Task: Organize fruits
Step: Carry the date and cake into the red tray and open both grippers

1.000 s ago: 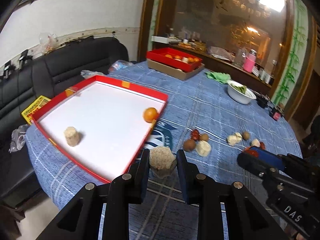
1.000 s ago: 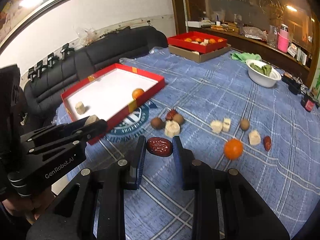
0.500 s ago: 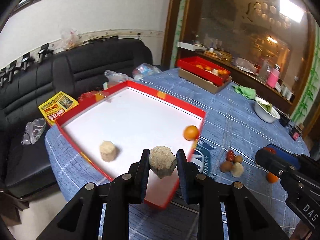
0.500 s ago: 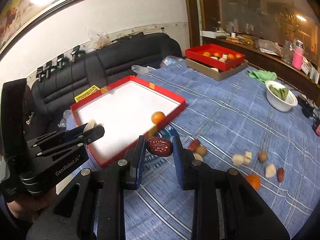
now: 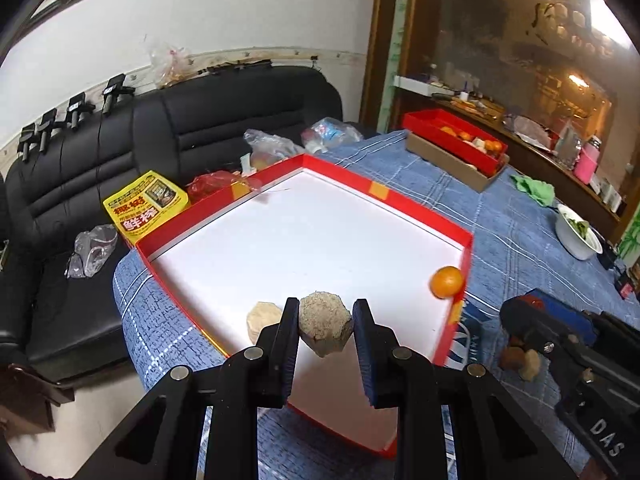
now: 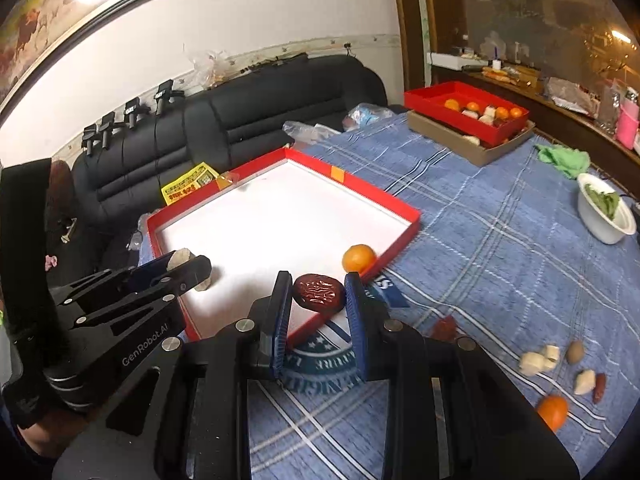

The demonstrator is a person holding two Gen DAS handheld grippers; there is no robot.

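Observation:
My left gripper point(image 5: 325, 330) is shut on a tan, rough lump of fruit point(image 5: 325, 326) and holds it above the near part of the red tray point(image 5: 384, 196) with a white floor. A second tan lump point(image 5: 262, 318) and an orange point(image 5: 447, 282) lie in the tray. My right gripper point(image 6: 318, 300) is shut on a dark red date point(image 6: 319, 293) above the tray's near right edge point(image 6: 400, 236). The left gripper also shows in the right wrist view point(image 6: 176, 270). Loose fruits point(image 6: 554, 360) and another orange point(image 6: 553, 411) lie on the blue cloth.
A second red tray of fruit on a cardboard box point(image 6: 468, 114) stands at the table's far side. A white bowl point(image 6: 606, 216) and green cloth point(image 6: 564, 158) are at the right. A black sofa point(image 5: 80, 208) with a yellow packet point(image 5: 146, 206) and bags is behind the table.
Both grippers have moved left over the red tray, each still holding its fruit. The loose fruits on the cloth now lie farther to the right in both views.

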